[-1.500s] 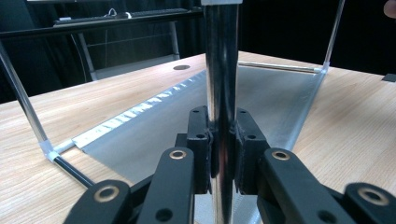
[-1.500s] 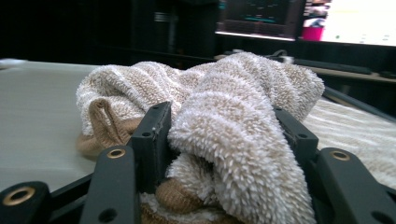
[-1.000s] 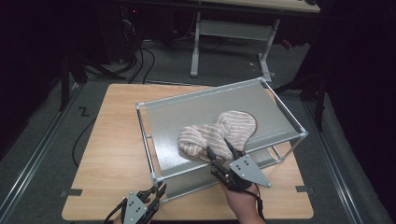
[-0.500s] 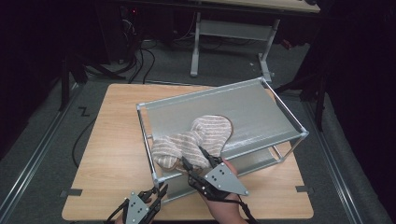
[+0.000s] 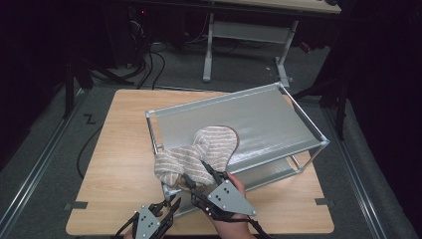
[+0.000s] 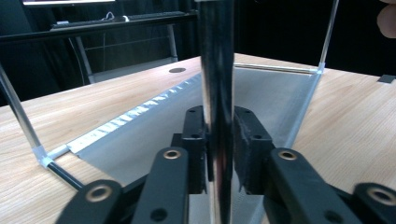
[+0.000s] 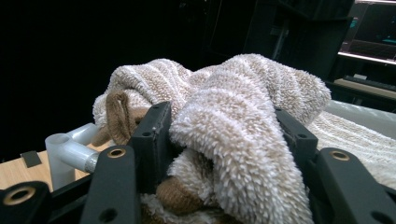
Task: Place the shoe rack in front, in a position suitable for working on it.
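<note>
A beige striped towel [image 5: 206, 149] lies on the top shelf of a metal rack [image 5: 278, 129] and droops over its front left corner. My right gripper [image 5: 196, 173] is at that corner, shut on a thick fold of the towel [image 7: 243, 93]; in the right gripper view the right gripper [image 7: 224, 126] has its jaws sunk into the pile. My left gripper [image 5: 170, 203] sits low at the table's front edge. In the left gripper view the left gripper [image 6: 218, 126] is shut on the rack's upright chrome post [image 6: 217, 70].
The rack stands askew on a wooden table [image 5: 119, 149], with a grey lower shelf [image 6: 154, 135] beneath the top one. A white corner joint [image 7: 70, 144] of the rack is just left of the towel. Dark floor, cables and a desk frame [image 5: 244, 35] lie beyond the table.
My right gripper has dragged the towel left and toward the front, from mid-shelf to the front left corner, where it now hangs over the edge. The left gripper has stayed on the post.
</note>
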